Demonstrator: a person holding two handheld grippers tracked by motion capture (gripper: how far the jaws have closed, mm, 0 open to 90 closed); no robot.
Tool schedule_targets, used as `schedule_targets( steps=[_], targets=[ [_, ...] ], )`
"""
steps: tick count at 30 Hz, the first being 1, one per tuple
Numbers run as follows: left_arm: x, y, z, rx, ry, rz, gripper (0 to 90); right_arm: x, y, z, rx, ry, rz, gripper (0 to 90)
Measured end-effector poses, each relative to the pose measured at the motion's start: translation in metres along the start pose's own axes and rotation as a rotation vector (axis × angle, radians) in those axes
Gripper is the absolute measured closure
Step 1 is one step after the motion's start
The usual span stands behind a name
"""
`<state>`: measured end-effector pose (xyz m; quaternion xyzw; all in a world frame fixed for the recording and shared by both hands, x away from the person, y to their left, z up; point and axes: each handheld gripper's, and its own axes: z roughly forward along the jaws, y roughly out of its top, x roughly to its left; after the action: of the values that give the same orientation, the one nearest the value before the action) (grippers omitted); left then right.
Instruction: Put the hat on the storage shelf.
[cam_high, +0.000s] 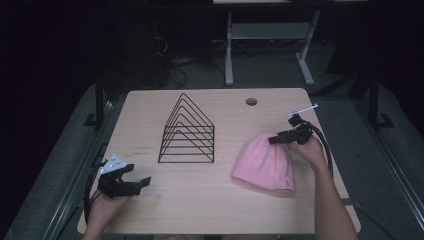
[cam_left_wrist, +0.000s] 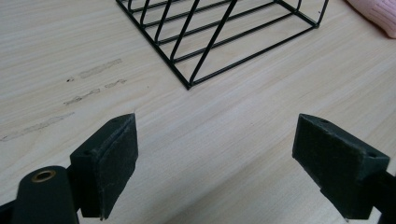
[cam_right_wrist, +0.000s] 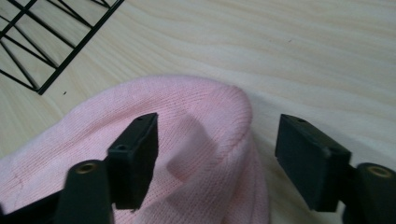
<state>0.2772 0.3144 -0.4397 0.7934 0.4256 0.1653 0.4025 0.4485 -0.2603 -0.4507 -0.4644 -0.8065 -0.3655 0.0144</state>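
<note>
Left gripper (cam_high: 131, 176): rests near the table's left front corner, jaws spread wide with nothing between them; bare light wooden tabletop (cam_left_wrist: 224, 140) lies under its pads.

Black wire file rack (cam_high: 187, 131): stands mid-table, between the two grippers, well apart from both and untouched.

Pink knitted beanie (cam_high: 265, 165): lies flat on the right half of the table, its long axis running from the rounded crown at the back to the folded brim toward the person.

Right gripper (cam_high: 274, 139): poised right at the beanie's crown, jaws parted and not yet pinching; in the right gripper view one pad (cam_right_wrist: 135, 158) sits over the knit and the other (cam_right_wrist: 308, 163) just off its edge, so the crown's rim lies between them.

Key relation: the beanie sits directly below and ahead of the right jaws, so the right hand is far nearer.

Likely step: closing on the crown's edge.
</note>
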Motion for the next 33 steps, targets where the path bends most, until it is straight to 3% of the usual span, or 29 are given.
schedule_targets(
  steps=[4,16,20,25,28,33],
  targets=[
    [0.000,0.000,0.000,0.014,0.005,0.016,14.0,-0.002,-0.002,0.004,0.005,0.007,0.005,38.2],
    [0.003,0.000,0.001,0.018,-0.003,0.013,14.1,-0.004,-0.005,0.010,0.032,0.010,0.011,47.2],
    [0.004,-0.002,0.002,0.014,-0.010,-0.010,14.1,-0.007,-0.009,0.010,0.013,0.030,0.035,55.1],
    [0.005,-0.001,0.003,0.030,-0.015,0.003,14.2,-0.009,-0.014,0.010,-0.015,0.047,0.052,68.2],
    [0.004,-0.002,0.004,0.036,-0.015,-0.002,14.2,-0.010,-0.016,0.009,-0.027,0.061,0.078,71.5],
    [0.004,-0.001,0.003,0.036,-0.011,0.006,14.2,-0.009,-0.018,0.003,-0.062,0.073,0.061,74.0]
  ],
)
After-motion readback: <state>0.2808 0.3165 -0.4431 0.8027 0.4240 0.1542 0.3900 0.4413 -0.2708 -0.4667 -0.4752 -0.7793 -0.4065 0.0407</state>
